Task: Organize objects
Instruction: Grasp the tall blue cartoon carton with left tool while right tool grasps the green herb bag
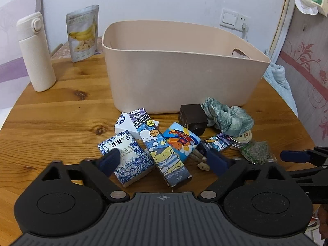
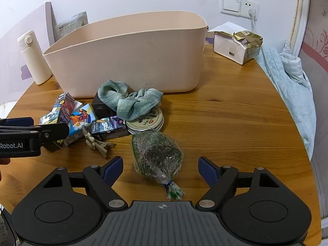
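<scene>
Evidently the herb bag point(image 2: 156, 155), probably light and crushable, wanted grasping mid-body; the right gripper point(image 2: 160, 169) and left gripper point(image 1: 164, 160) gaped empty.

White flask point(image 1: 37, 53), wall socket point(image 2: 239, 5)

Probably a home bedroom: a round knotty-pine wooden table point(image 2: 225, 112) against a white wall with a white switch-and-socket plate point(image 2: 238, 5), beside pale blue quilted bedding point(image 2: 291, 75).
</scene>
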`<state>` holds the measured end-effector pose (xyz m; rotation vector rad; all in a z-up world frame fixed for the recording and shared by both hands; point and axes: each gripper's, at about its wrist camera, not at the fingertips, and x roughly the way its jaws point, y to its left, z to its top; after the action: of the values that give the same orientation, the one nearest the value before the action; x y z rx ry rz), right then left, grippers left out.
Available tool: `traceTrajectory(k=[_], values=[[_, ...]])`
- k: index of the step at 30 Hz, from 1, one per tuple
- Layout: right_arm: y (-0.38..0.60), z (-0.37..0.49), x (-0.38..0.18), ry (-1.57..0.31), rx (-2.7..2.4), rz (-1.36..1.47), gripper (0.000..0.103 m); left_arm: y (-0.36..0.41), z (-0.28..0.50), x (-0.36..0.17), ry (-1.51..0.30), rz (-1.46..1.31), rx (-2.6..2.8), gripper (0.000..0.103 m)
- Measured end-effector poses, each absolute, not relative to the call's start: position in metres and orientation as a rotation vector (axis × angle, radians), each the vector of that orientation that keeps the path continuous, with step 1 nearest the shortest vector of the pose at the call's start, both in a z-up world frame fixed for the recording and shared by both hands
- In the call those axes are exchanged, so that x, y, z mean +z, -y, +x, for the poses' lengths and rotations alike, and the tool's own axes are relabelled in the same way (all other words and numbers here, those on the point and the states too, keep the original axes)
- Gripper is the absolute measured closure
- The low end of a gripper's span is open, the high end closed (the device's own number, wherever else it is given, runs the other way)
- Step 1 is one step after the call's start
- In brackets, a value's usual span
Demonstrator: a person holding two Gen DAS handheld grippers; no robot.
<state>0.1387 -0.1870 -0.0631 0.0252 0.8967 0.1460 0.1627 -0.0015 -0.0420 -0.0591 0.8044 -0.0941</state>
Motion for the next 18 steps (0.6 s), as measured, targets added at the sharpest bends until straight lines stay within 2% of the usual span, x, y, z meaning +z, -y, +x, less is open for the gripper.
traceTrajectory(k=[5,13,15,18], values=[[0.186,0.147,-0.067,-0.91,0.146,0.032,0.027,-0.001,0.169,-0.045,-0.828,-0.058,-0.097,0.032],[0.181,0.153,-0.068,-0.918,0.149,0.022,0.039,0.0,0.173,-0.047,-0.835,-0.022,-0.108,0.059],[0.18,0.152,-0.068,-0.916,0.149,0.017,0.042,0.001,0.173,-0.047,-0.836,-0.017,-0.108,0.062],[0.179,0.152,-0.068,-0.912,0.155,0.013,0.046,0.0,0.173,-0.048,-0.836,-0.013,-0.106,0.076]])
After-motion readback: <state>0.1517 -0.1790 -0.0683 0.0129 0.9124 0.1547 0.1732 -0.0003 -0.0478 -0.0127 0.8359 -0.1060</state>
